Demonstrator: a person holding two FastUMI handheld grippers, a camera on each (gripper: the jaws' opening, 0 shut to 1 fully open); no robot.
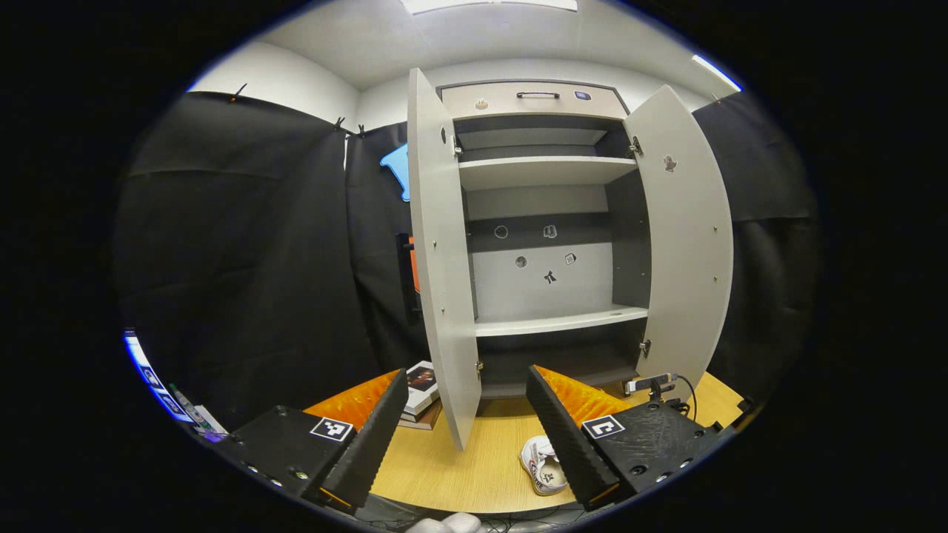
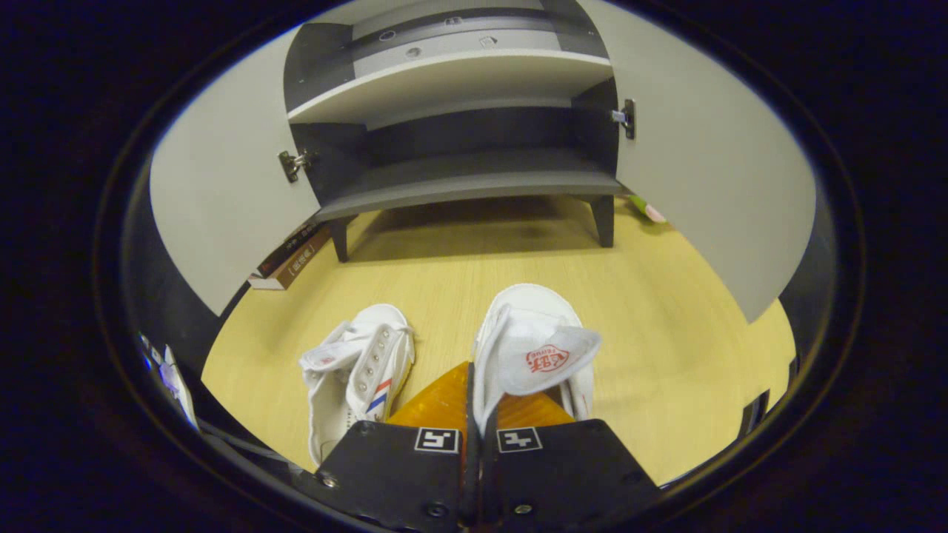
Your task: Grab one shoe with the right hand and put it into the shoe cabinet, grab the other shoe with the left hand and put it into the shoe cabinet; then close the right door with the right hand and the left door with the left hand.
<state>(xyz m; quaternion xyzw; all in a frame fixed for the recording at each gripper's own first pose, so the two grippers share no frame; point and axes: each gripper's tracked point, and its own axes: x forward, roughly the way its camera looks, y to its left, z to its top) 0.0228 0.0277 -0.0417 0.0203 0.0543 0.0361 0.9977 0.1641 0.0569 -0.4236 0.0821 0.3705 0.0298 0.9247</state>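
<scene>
- Right gripper (image 2: 474, 385): fingers pinched together on the side wall of the right shoe (image 2: 537, 348), which sits on the table (image 2: 666, 311).
- Left gripper (image 1: 466, 414): wide open, empty.
- 2nd shoe (image 2: 359, 377) just left of it.
- Cabinet (image 1: 544, 174): both doors open.

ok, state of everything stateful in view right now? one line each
Left door: open.
Right door: open.
Cabinet shelves: bare, no shoe in yet.
Top drawer: shut.
Right shoe: on the table, its side wall pinched in the right gripper.
Other shoe: on the table, free.
Left gripper: jaws open, holding nothing.
Right gripper: jaws shut on the shoe.
</scene>
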